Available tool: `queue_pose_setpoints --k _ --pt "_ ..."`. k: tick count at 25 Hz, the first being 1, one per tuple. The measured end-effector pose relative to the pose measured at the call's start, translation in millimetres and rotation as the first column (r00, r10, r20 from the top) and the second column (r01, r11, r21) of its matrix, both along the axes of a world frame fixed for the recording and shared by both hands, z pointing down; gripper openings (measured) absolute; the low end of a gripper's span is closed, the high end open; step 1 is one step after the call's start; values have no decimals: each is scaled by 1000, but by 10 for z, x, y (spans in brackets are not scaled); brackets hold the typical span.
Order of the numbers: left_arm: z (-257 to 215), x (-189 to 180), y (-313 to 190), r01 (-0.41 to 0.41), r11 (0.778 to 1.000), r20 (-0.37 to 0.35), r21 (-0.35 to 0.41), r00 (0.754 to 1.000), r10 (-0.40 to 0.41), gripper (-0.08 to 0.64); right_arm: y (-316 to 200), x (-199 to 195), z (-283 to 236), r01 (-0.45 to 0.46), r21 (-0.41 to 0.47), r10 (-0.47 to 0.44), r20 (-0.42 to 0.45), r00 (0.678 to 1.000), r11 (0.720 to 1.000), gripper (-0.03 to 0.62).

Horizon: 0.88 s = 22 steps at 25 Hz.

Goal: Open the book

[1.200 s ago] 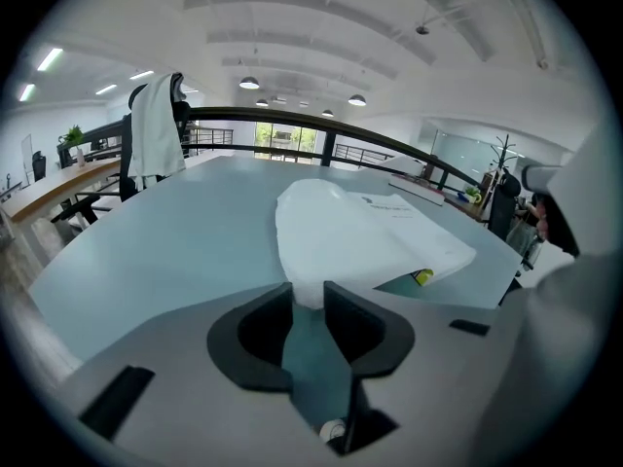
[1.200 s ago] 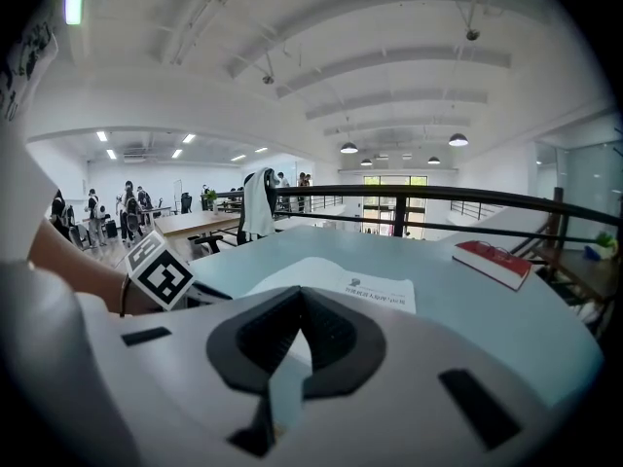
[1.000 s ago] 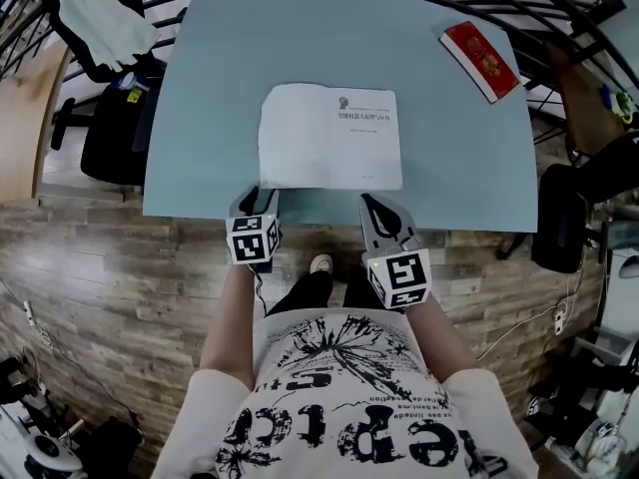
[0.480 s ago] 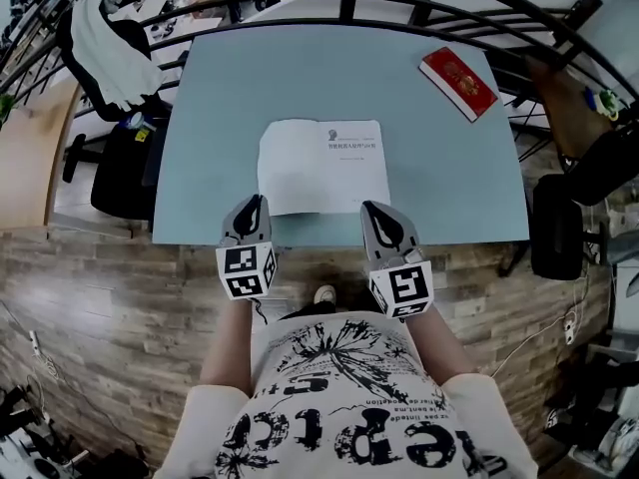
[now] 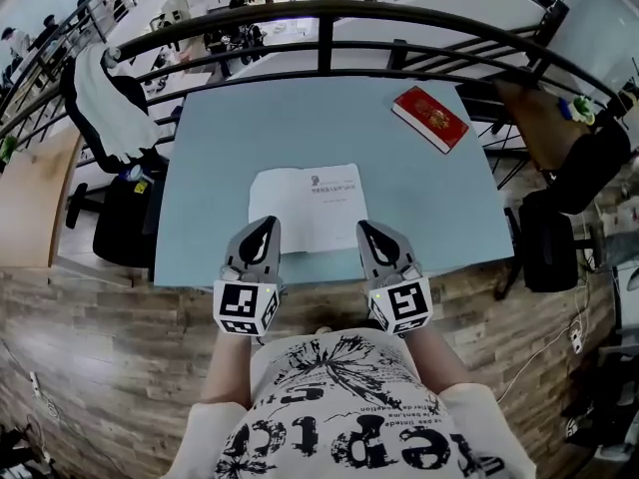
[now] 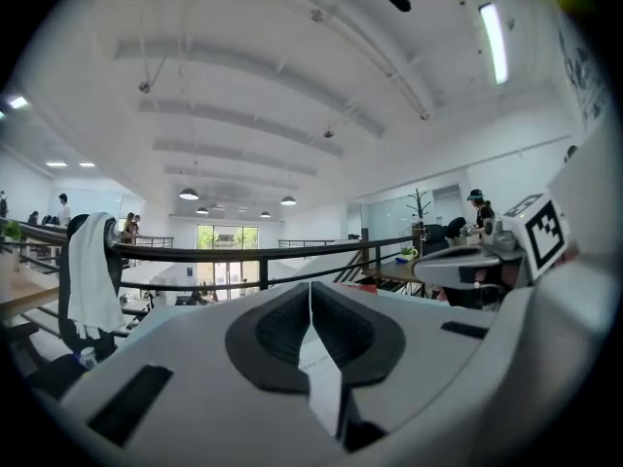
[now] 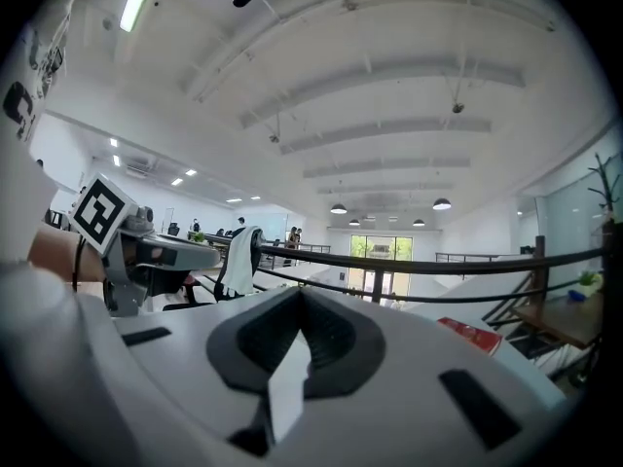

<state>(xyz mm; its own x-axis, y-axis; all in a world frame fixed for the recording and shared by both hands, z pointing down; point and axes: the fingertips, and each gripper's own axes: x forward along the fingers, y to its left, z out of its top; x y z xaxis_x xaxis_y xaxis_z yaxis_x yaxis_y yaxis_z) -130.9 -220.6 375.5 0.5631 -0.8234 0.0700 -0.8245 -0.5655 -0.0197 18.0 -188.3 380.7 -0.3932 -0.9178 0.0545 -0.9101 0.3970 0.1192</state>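
Both the left gripper (image 5: 264,226) and the right gripper (image 5: 367,232) have lifted clear of the pale blue tabletop (image 5: 200,168). The left gripper's jaws have just been closing on nothing, and each pair now meets, empty. The opening looks finished. The white paper book (image 5: 308,206) lies flat and open near the table's 6 o'clock edge, with the printed title page on its 3 o'clock half.

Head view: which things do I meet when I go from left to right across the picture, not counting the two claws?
White cloth → white book → red book.
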Motion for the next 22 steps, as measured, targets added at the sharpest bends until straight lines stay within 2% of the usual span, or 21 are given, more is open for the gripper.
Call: queue_pose_setpoints --k 3,5,22 --pt "-105 185 148 -84 996 6 23 996 84 23 44 107 -119 -35 42 35 5 999 999 10" --pt "-140 270 191 -106 994 11 37 994 106 23 52 163 -175 -49 59 49 6 999 997 9" --pt "-209 354 225 -102 993 -19 56 995 103 23 79 210 -107 -34 31 34 -5 999 999 9"
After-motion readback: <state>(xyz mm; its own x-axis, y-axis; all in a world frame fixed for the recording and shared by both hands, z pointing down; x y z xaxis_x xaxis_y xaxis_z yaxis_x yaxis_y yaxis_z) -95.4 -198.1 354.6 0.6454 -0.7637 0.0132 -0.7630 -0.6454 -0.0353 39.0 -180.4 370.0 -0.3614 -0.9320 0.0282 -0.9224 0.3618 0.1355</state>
